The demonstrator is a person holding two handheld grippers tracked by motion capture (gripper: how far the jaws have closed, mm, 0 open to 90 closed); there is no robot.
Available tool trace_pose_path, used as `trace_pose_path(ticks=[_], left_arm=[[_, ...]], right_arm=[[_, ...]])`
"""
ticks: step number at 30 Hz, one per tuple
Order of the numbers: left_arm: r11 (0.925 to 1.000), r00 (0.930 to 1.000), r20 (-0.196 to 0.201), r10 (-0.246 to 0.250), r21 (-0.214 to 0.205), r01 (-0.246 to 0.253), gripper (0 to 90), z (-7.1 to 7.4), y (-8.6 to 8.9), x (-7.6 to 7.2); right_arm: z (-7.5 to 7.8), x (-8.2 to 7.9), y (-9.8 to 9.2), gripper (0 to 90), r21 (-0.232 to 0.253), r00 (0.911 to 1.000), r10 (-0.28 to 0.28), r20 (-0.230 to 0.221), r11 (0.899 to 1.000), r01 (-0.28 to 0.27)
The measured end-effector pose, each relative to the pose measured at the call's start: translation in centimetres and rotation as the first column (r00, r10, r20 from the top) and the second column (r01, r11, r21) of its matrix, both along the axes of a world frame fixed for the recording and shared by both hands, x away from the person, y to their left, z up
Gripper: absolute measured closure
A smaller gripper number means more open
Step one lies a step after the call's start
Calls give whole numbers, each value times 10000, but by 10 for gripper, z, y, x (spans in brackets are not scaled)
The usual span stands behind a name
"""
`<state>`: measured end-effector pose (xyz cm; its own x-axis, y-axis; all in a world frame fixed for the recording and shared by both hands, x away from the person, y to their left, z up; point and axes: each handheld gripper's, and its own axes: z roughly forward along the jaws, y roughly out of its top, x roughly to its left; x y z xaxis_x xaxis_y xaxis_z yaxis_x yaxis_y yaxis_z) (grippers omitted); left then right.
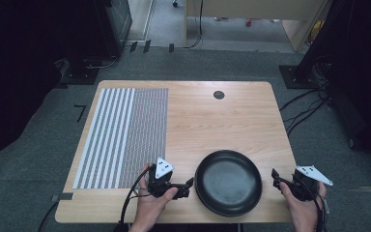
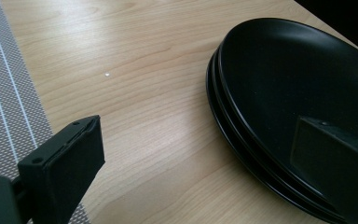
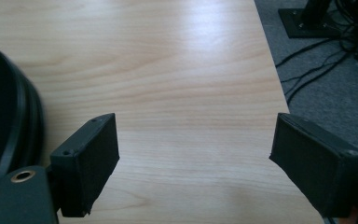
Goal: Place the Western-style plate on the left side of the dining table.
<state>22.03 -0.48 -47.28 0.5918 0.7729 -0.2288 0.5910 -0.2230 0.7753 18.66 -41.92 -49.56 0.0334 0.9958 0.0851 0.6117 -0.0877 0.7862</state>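
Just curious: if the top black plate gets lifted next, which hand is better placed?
Probably left: the left gripper is open, one jaw already over the black plates; the right gripper stands clear.

Glossy black plates (image 1: 228, 182) sit stacked on a smooth, pale wood-grain desk (image 1: 212, 121); a woven, striped grey placemat (image 1: 123, 135) looks matt.

no readable text — no labels, no numbers
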Motion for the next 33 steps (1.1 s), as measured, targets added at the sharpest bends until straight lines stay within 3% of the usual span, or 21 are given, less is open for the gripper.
trace_pose_path(ticks=[5, 7, 11, 12, 15, 16, 18, 21, 24, 33], left_arm=[[10000, 10000, -74, -50, 31, 50, 28, -3, -5, -1], [10000, 10000, 55, -44, 54, 44, 123, -3, -8, -3], [9997, 9997, 66, -227, -30, 227, 146, -4, -12, -6], [9995, 9996, -12, -288, -107, 288, 149, -5, -13, -6], [9994, 9994, -89, -322, -159, 321, 163, -6, -14, -7], [9993, 9994, -81, -337, -175, 336, 163, -7, -15, -7], [9991, 9993, -26, -378, -182, 378, 264, -7, -16, -9], [9983, 9986, -80, -522, -251, 520, 319, -8, -17, -11], [9976, 9979, -233, -601, -351, 592, 409, -10, -18, -11], [9931, 9918, -826, -971, -742, 910, 515, -15, -22, -13]], right_arm=[[15, -4, 15, 168, -103, 9983, 374, 446, 9993, -369], [19, -4, 22, 217, -165, 9971, 510, 557, 9986, -502], [23, -7, 33, 374, -136, 9932, 882, 754, 9961, -874], [23, -7, 38, 440, -32, 9894, 1222, 787, 9925, -1224], [22, -7, 42, 500, 263, 9866, 1476, 690, 9884, -1497], [20, -7, 44, 534, 538, 9857, 1565, 621, 9857, -1599], [16, -5, 48, 593, 1452, 9853, 1693, 216, 9746, -1706], [15, -6, 51, 645, 1345, 9865, 1633, 113, 9774, -1633], [18, -7, 52, 756, 1812, 9880, 1541, 46, 9716, -1524], [16, -8, 53, 841, 1923, 9876, 1498, -464, 9715, -1384]])
